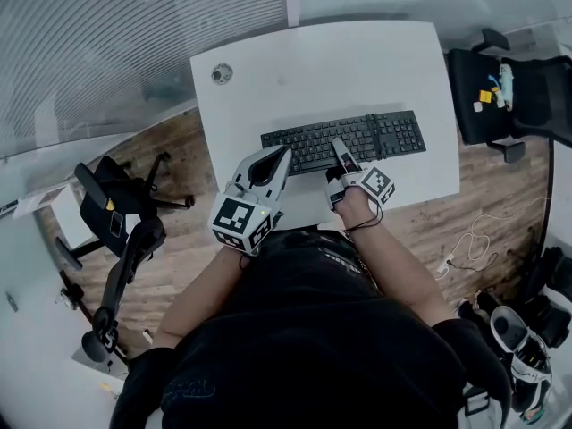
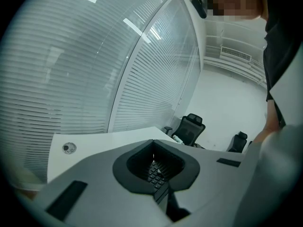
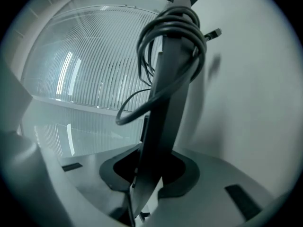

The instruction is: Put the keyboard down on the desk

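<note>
**Both grippers clamping the keyboard over the desk**

Looking down through the head view, the black keyboard (image 1: 357, 137) is lying lengthwise across the near half of the white desk (image 1: 331, 61). The person is leaning over it. The left gripper (image 1: 284, 153) is biting the keyboard's near left corner. The right gripper (image 1: 340, 147) is pinching its near edge around the middle. Whether the keyboard is touching the desk, I cannot tell from here. One black office chair (image 1: 112, 208) is standing left of the desk and a second chair (image 1: 500, 88) is standing to its right.

Over to the left gripper view. The left gripper (image 2: 154, 143) is holding its jaws shut on the keyboard (image 2: 155, 173), whose keys are showing in the dark gap. The desk (image 2: 104, 141) is stretching away beyond, with slatted blinds (image 2: 71, 70) behind it.

Now the right gripper view. The keyboard (image 3: 163, 126) is running edge-on up the picture, and the right gripper (image 3: 151, 169) is squeezing it between its jaws. A coiled black cable (image 3: 170, 27) is looping around its upper part.
</note>
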`<act>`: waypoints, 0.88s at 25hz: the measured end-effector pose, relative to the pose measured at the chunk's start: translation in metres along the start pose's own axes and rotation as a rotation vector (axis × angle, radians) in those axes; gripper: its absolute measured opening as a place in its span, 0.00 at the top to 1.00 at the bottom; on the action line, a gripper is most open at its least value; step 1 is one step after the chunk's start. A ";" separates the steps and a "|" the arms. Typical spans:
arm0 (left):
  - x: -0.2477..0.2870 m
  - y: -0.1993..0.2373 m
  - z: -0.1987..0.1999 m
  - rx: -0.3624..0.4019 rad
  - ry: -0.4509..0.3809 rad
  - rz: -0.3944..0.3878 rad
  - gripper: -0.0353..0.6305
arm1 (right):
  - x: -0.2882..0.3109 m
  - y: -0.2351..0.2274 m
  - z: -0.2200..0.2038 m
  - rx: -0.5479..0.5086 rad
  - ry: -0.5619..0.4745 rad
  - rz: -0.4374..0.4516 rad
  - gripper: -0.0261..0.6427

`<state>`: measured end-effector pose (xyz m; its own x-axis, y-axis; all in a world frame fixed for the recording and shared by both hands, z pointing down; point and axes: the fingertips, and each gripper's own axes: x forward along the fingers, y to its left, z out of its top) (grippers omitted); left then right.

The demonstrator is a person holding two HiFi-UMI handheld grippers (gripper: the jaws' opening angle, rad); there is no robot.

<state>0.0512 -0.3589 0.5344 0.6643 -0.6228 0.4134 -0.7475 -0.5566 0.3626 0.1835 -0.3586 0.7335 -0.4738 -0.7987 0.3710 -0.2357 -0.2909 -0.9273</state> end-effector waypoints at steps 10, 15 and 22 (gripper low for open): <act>-0.002 0.006 -0.003 -0.018 0.000 0.010 0.92 | 0.007 -0.010 -0.006 0.020 0.004 -0.019 0.82; -0.002 0.008 -0.003 -0.022 -0.001 0.010 0.92 | 0.008 -0.017 -0.005 0.018 -0.002 -0.051 0.82; 0.002 0.008 -0.003 -0.026 0.002 0.005 0.92 | 0.009 -0.025 -0.008 0.004 0.011 -0.078 0.82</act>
<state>0.0459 -0.3629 0.5405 0.6604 -0.6244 0.4171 -0.7508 -0.5387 0.3823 0.1782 -0.3546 0.7602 -0.4633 -0.7679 0.4424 -0.2688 -0.3540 -0.8958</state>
